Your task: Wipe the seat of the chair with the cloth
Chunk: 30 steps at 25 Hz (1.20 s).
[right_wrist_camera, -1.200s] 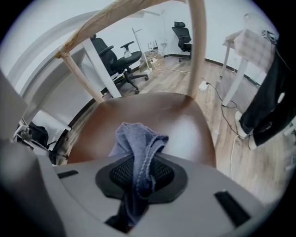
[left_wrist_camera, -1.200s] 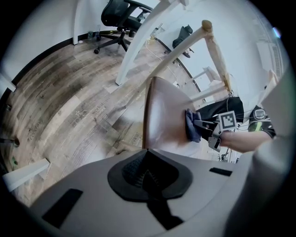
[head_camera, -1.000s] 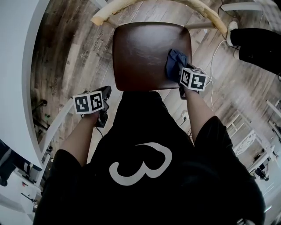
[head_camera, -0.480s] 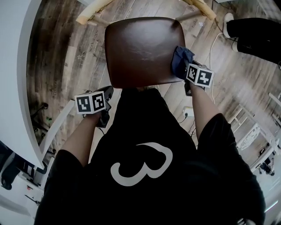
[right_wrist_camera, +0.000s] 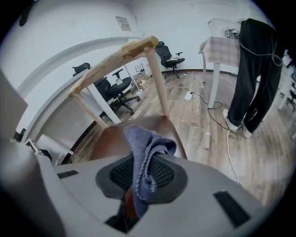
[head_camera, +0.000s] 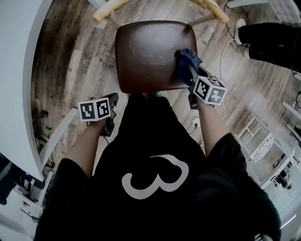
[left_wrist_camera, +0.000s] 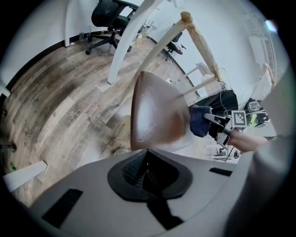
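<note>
The chair's brown seat (head_camera: 148, 52) lies below me, also seen edge-on in the left gripper view as the seat (left_wrist_camera: 155, 113). A dark blue cloth (head_camera: 186, 62) rests on the seat's right part, and my right gripper (head_camera: 193, 76) is shut on it. In the right gripper view the cloth (right_wrist_camera: 147, 148) hangs bunched between the jaws of the right gripper (right_wrist_camera: 138, 185), over the seat (right_wrist_camera: 108, 141). My left gripper (head_camera: 113, 99) hangs off the seat's near left corner, jaws shut and empty; in its own view the left gripper (left_wrist_camera: 147, 170) faces the cloth (left_wrist_camera: 200, 121).
The chair's pale wooden back rail (head_camera: 112, 10) is at the far side. A person in black trousers (head_camera: 270, 40) stands on the floor at the right, near a white cable (head_camera: 225, 52). Office chairs (left_wrist_camera: 107, 16) and white table legs (left_wrist_camera: 124, 51) stand further off.
The right gripper has slid the cloth from the seat's right edge back inward over the seat. The left gripper has stayed where it was.
</note>
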Available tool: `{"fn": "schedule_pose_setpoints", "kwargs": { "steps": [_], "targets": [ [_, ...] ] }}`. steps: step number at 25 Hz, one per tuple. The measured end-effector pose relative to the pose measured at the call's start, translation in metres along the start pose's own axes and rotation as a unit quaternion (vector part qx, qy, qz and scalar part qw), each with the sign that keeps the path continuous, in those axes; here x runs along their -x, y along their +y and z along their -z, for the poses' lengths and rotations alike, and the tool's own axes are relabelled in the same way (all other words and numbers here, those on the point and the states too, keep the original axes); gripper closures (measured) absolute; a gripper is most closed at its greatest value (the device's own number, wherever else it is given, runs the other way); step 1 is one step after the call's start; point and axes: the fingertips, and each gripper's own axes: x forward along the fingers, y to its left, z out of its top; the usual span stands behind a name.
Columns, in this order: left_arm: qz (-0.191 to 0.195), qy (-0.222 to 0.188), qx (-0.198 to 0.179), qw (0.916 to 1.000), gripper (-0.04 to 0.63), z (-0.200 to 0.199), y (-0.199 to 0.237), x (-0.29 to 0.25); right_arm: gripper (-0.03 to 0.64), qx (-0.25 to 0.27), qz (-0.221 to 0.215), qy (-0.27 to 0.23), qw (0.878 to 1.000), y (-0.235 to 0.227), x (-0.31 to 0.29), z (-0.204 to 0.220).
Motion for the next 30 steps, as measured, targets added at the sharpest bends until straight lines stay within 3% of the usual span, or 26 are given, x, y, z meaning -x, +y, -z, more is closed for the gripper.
{"fn": "schedule_pose_setpoints", "kwargs": {
  "steps": [7, 15, 23, 30],
  "targets": [
    [0.000, -0.032, 0.039, 0.9988, 0.583, -0.001, 0.029, 0.022, 0.554, -0.003, -0.089, 0.001, 0.996, 0.096, 0.000, 0.000],
    [-0.013, -0.036, 0.060, 0.9974, 0.583, 0.012, 0.064, 0.035, 0.554, 0.005, -0.188, 0.043, 0.981, 0.200, -0.021, 0.020],
    [-0.007, -0.051, 0.084, 0.9951, 0.583, 0.021, 0.080, 0.041, 0.555, -0.030, -0.215, 0.096, 0.971, 0.240, -0.040, 0.056],
    [-0.014, -0.037, 0.090, 0.9952, 0.583, 0.043, 0.095, 0.036, 0.554, 0.001, -0.215, 0.127, 0.968, 0.253, -0.067, 0.091]
  ]
}}
